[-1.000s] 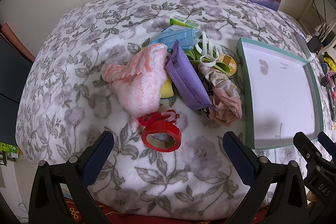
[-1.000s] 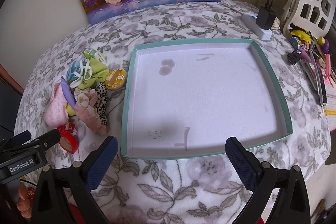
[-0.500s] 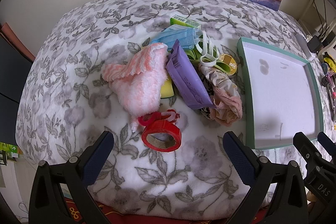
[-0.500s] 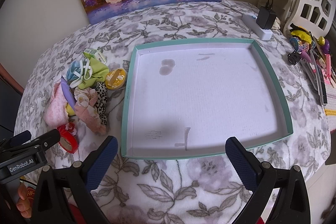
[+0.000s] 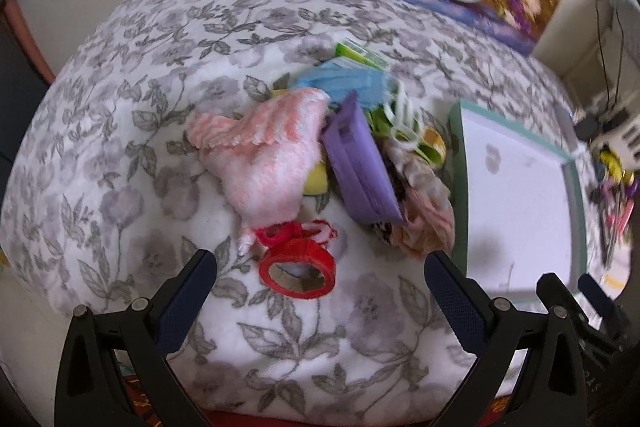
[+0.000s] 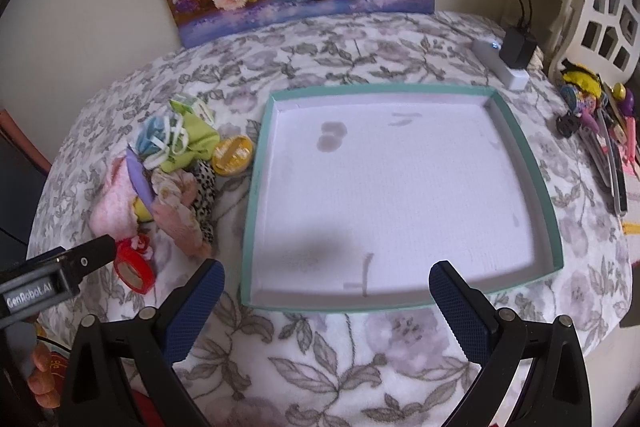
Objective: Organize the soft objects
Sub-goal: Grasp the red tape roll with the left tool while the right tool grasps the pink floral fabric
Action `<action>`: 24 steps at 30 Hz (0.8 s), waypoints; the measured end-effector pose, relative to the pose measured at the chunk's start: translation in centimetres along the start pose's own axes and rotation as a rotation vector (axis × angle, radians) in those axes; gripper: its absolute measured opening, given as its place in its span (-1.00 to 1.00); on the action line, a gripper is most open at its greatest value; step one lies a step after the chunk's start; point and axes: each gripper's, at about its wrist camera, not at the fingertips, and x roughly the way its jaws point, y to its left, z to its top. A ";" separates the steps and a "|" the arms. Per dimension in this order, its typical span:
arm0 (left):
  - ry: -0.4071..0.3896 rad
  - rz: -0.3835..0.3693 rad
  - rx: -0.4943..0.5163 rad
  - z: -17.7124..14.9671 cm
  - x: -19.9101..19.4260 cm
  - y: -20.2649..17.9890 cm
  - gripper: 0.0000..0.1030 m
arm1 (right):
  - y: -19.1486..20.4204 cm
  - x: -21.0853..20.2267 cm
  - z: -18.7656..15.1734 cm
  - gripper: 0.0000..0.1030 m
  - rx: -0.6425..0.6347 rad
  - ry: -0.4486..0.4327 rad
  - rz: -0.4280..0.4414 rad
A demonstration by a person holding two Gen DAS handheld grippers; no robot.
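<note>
**Status.** The left gripper (image 5: 320, 263) is held with its fingers wide apart and nothing between them. The right gripper (image 6: 326, 273) is likewise spread and empty.

**Location of items.** In the left wrist view, the mixed pile lies at 12 o'clock from the left gripper on the grey floral fleece blanket (image 5: 120, 147). The fluffy pink-and-white knitted cloth (image 5: 268, 163) is found at 11 o'clock. The flat purple plastic packet (image 5: 356, 171) leans against it at 12 o'clock. The crumpled pink floral fabric piece (image 5: 428, 207) is found at 1 o'clock and the pleated blue face mask (image 5: 344, 79) at the far side of the pile. The red adhesive tape roll (image 5: 298, 267) lies nearest, directly between the fingertips in the picture but not touched. The shallow white tray with the teal rim (image 6: 256, 187) is seen empty at 12 o'clock in the right wrist view, just beside the pile.

**Change noted.** Against the pictures of half a second ago, the left wrist view is now smeared, most strongly at 1 to 3 o'clock, and the framing is slightly turned. No item is displaced. The right wrist view is practically unaltered.

**Meaning.** It is judged that the left gripper has begun its approach while the right one is kept waiting over the tray. No soft item is transferred yet. The pink cloth is judged the readiest pick. The tape roll and the packet, being stiff, should be left out.
</note>
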 end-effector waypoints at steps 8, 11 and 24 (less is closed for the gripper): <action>0.050 -0.029 -0.133 0.7 1.9 2.9 1.00 | 2.5 -0.3 1.7 1.00 -0.041 -0.068 0.081; 0.122 -0.026 -0.154 0.6 3.5 3.1 1.00 | 4.2 0.5 1.9 1.00 -0.095 -0.051 0.094; 0.256 0.045 -0.153 -0.5 6.7 2.4 0.96 | 8.2 3.3 2.2 0.82 -0.173 0.003 0.217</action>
